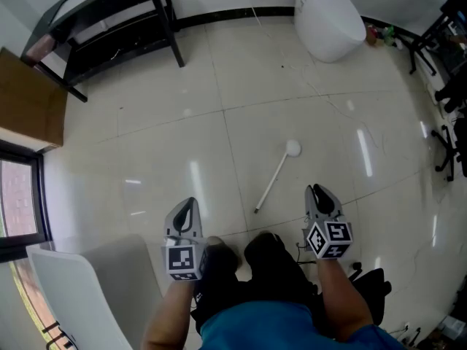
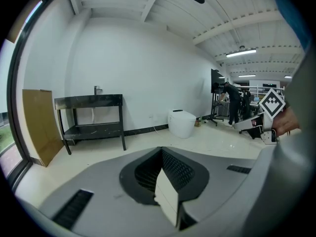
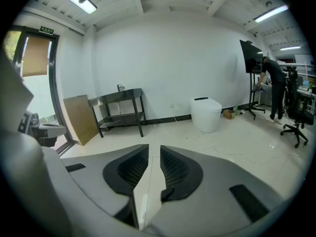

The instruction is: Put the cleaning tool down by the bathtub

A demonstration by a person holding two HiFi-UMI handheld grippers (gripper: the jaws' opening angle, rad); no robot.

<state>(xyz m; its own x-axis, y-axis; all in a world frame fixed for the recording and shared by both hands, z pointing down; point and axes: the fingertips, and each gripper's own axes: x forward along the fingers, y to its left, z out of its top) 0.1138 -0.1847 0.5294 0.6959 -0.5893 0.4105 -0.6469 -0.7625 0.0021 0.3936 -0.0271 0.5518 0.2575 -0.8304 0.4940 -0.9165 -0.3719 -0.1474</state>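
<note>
The cleaning tool [image 1: 275,179], a white long-handled brush with a round head, lies flat on the pale tiled floor in the head view, head pointing away from me. It lies between my two grippers and slightly ahead of them, touching neither. My left gripper [image 1: 188,208] [image 2: 162,152] is held low at the left, jaws together with nothing between them. My right gripper [image 1: 319,195] [image 3: 154,154] hangs just right of the handle's near end, with a narrow gap between its jaws through which bare floor shows. A white smooth-walled shape [image 1: 95,290] stands at the lower left.
A white toilet-like fixture [image 1: 332,20] [image 3: 206,113] stands against the far wall. A black metal sink table [image 1: 109,20] [image 2: 91,115] and a brown board [image 1: 29,97] are at the far left. Chair bases [image 1: 449,144] crowd the right edge. A person [image 3: 273,83] works far right.
</note>
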